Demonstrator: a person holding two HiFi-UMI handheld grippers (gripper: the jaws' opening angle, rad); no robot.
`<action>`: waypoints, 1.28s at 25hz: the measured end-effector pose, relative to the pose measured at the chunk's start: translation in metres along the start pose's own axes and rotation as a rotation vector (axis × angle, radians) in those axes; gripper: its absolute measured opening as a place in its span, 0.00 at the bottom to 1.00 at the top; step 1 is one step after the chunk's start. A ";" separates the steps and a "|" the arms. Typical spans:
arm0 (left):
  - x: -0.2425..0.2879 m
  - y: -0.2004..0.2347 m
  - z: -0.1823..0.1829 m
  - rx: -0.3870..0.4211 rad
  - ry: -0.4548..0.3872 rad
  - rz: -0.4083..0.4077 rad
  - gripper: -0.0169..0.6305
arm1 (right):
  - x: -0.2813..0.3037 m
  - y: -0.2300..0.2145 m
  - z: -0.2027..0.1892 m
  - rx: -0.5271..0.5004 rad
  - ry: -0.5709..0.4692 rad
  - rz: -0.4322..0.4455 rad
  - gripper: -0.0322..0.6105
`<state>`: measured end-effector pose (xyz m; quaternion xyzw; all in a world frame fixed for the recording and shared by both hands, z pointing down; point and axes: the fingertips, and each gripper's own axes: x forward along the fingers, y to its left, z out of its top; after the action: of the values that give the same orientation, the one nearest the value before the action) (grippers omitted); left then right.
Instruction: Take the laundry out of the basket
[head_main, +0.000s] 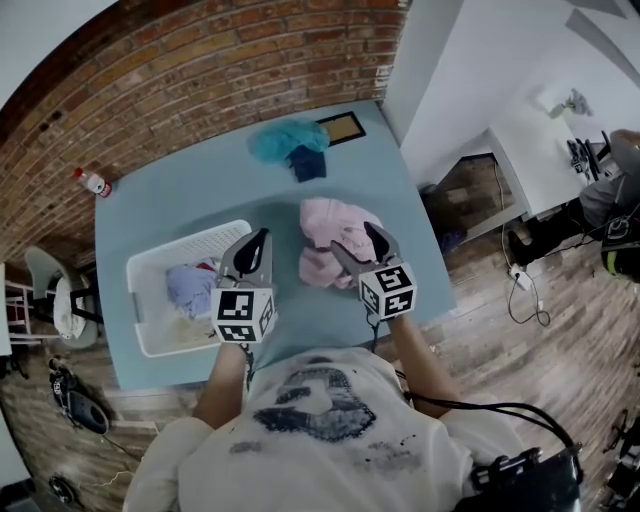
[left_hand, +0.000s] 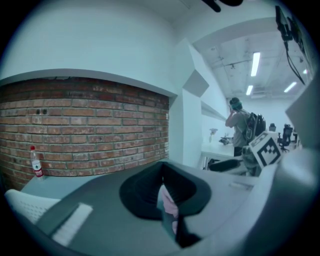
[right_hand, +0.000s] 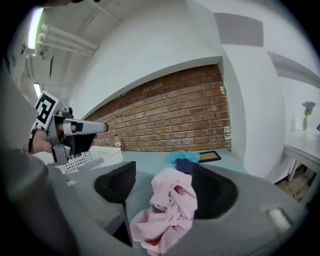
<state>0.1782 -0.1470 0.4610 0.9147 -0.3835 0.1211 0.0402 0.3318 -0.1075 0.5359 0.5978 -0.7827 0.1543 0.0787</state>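
Observation:
A white laundry basket (head_main: 140, 270) sits at the left of the blue table, with a lavender garment (head_main: 188, 288) and other clothes inside. A crumpled pink garment (head_main: 325, 225) lies on the table to its right. My right gripper (head_main: 358, 247) hangs over the garment's near edge with its jaws apart. In the right gripper view the pink garment (right_hand: 170, 210) lies loose between the pads of the right gripper (right_hand: 165, 190). My left gripper (head_main: 257, 245) hovers by the basket's right rim, shut and empty. Through the slit of the left gripper (left_hand: 162, 187) only a sliver of pink shows.
A teal garment (head_main: 285, 140) and a dark blue cloth (head_main: 308, 163) lie at the far side of the table beside a flat framed board (head_main: 342, 128). A small bottle (head_main: 93, 182) stands at the far left corner. A brick wall backs the table.

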 end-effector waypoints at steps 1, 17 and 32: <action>0.000 0.000 0.001 0.001 -0.001 -0.002 0.01 | -0.002 0.000 0.003 0.012 -0.010 -0.002 0.59; 0.002 -0.022 0.019 0.003 -0.062 -0.043 0.01 | -0.064 -0.001 0.093 -0.021 -0.226 -0.137 0.15; -0.002 -0.030 0.032 -0.038 -0.114 -0.070 0.01 | -0.077 0.005 0.103 -0.004 -0.236 -0.127 0.05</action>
<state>0.2044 -0.1296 0.4298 0.9321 -0.3550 0.0601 0.0401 0.3547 -0.0704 0.4147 0.6600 -0.7474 0.0762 -0.0029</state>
